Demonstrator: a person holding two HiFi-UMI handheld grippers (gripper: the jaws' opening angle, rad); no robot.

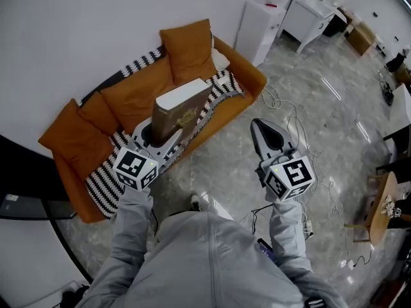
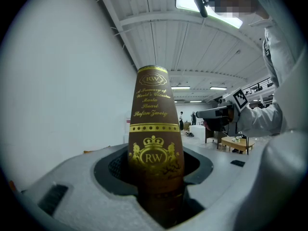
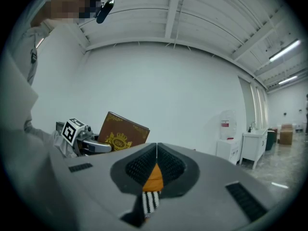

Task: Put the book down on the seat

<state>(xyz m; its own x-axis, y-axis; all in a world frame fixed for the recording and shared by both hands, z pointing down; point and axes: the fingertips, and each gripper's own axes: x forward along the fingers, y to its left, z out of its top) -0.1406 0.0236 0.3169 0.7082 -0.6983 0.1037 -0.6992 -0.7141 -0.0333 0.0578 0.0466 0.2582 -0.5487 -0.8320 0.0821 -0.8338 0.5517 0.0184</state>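
Observation:
A thick brown book with gold print stands upright in my left gripper, which is shut on its lower end. It hangs over the front of an orange sofa whose seat is covered by a black-and-white striped blanket. In the left gripper view the book's spine rises from between the jaws of the left gripper. My right gripper is shut and holds nothing, out over the floor to the right of the sofa. The right gripper view shows the right gripper closed, with the book to its left.
Orange cushions lean on the sofa back against the white wall. A water dispenser and a white cabinet stand beyond the sofa's right end. Cables trail over the marble floor. A small wooden table is at the right.

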